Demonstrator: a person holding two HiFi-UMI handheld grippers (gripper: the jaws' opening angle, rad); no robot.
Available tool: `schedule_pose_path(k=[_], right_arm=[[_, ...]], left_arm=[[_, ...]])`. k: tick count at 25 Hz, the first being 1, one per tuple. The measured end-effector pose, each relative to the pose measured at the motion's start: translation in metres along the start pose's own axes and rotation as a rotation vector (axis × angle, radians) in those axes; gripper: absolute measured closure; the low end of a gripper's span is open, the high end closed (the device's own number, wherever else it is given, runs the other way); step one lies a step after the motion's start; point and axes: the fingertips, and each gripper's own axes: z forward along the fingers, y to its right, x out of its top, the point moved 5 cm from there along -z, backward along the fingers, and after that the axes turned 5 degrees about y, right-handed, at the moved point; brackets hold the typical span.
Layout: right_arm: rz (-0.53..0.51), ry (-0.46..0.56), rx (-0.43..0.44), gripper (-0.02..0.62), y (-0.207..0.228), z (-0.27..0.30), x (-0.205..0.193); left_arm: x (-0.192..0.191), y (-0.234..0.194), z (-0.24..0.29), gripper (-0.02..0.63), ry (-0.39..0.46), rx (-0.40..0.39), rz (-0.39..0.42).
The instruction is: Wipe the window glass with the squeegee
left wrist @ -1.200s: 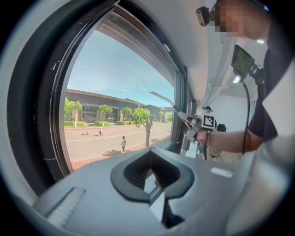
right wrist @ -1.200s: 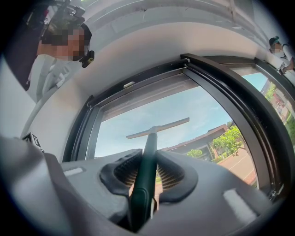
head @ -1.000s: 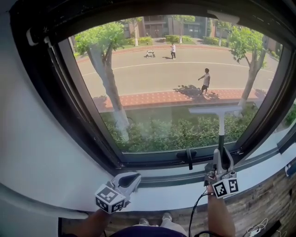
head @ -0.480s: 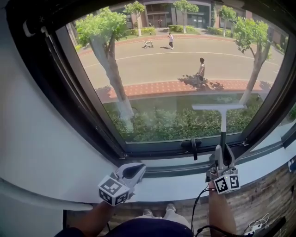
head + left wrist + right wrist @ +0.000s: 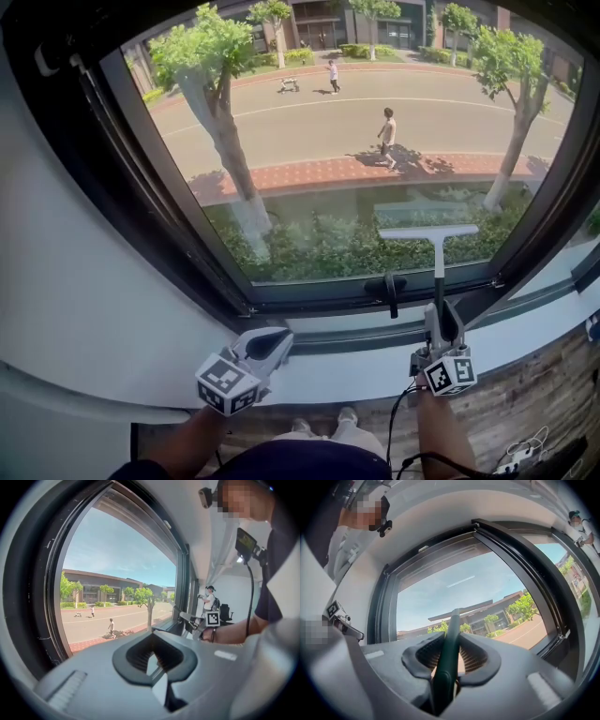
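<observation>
The right tool [image 5: 442, 328] grips, jaws tight, the dark handle of a white-bladed squeegee [image 5: 429, 232], its blade level against the lower right of the black-framed window glass [image 5: 300, 178]. The left tool [image 5: 269, 344], jaws closed on nothing, hangs by the white window sill [image 5: 356, 380].
</observation>
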Motion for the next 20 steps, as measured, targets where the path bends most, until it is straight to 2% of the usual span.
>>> schedule_pose_path(k=[14, 20], right_arm=[[0.040, -0.261, -0.074, 0.494, 0.034, -0.045, -0.097], [0.068, -0.250, -0.079, 0.494, 0.039, -0.051, -0.110]], left_arm=[[-0.023, 0.005, 0.005, 0.598, -0.076, 0.002, -0.018], [-0.036, 0.000, 0.003, 0.598, -0.110, 0.020, -0.037]])
